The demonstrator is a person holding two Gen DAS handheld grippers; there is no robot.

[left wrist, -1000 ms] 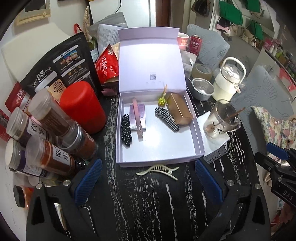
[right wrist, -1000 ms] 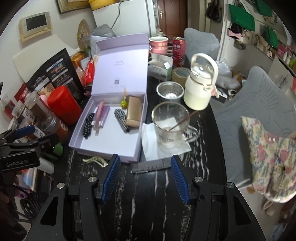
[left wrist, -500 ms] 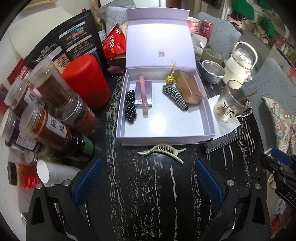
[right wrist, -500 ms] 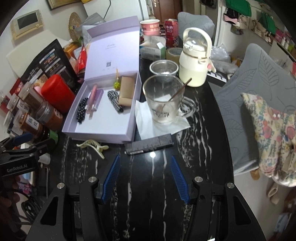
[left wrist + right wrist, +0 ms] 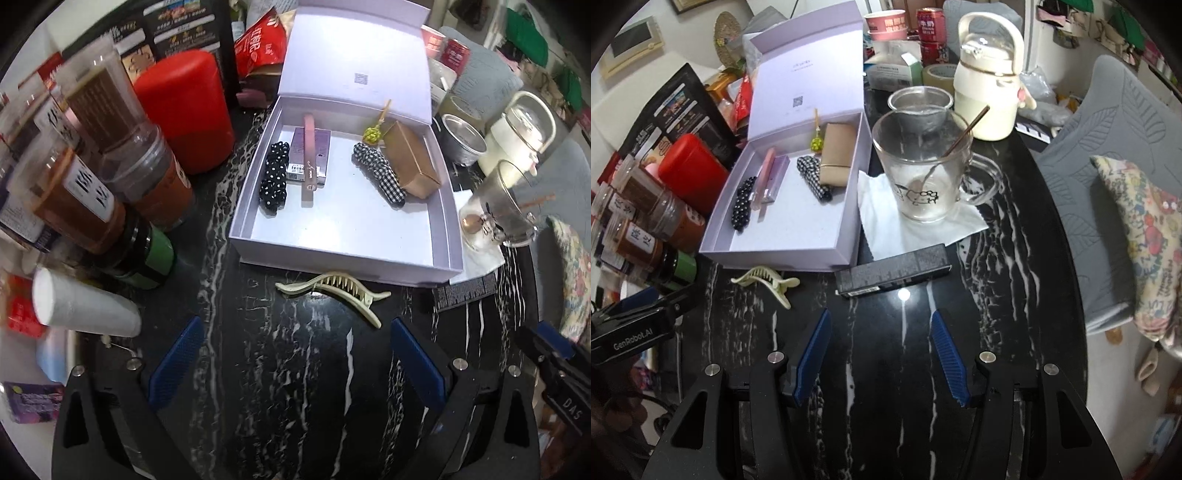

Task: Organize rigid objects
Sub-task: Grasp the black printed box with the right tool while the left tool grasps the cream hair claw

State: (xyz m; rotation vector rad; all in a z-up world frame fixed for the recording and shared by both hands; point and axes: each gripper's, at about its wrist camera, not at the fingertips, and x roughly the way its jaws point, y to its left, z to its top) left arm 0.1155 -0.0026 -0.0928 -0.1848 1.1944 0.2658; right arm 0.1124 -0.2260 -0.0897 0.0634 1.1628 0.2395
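Observation:
An open lilac box [image 5: 343,258] [image 5: 783,254] sits on the black marble table, holding black dotted clips, a pink stick, a checked clip and a gold case [image 5: 412,158]. A cream claw hair clip [image 5: 334,290] [image 5: 766,280] lies on the table just in front of the box. To its right lies a flat black box [image 5: 892,271] [image 5: 463,293]. My left gripper [image 5: 293,332] hangs open over bare table, just short of the cream clip. My right gripper [image 5: 881,323] is open too, with nothing between its fingers, a little short of the flat black box.
Spice jars [image 5: 92,177], a red canister [image 5: 184,110] and a white tube [image 5: 85,308] crowd the left. A glass mug [image 5: 923,166] with a spoon stands on a napkin right of the box, with a cream kettle [image 5: 990,74] and steel cup behind. A grey chair [image 5: 1100,166] borders the table's right edge.
Both grippers have come down toward the table; the lilac box, cream clip and flat black box now look larger and closer. Neither gripper's opening has changed.

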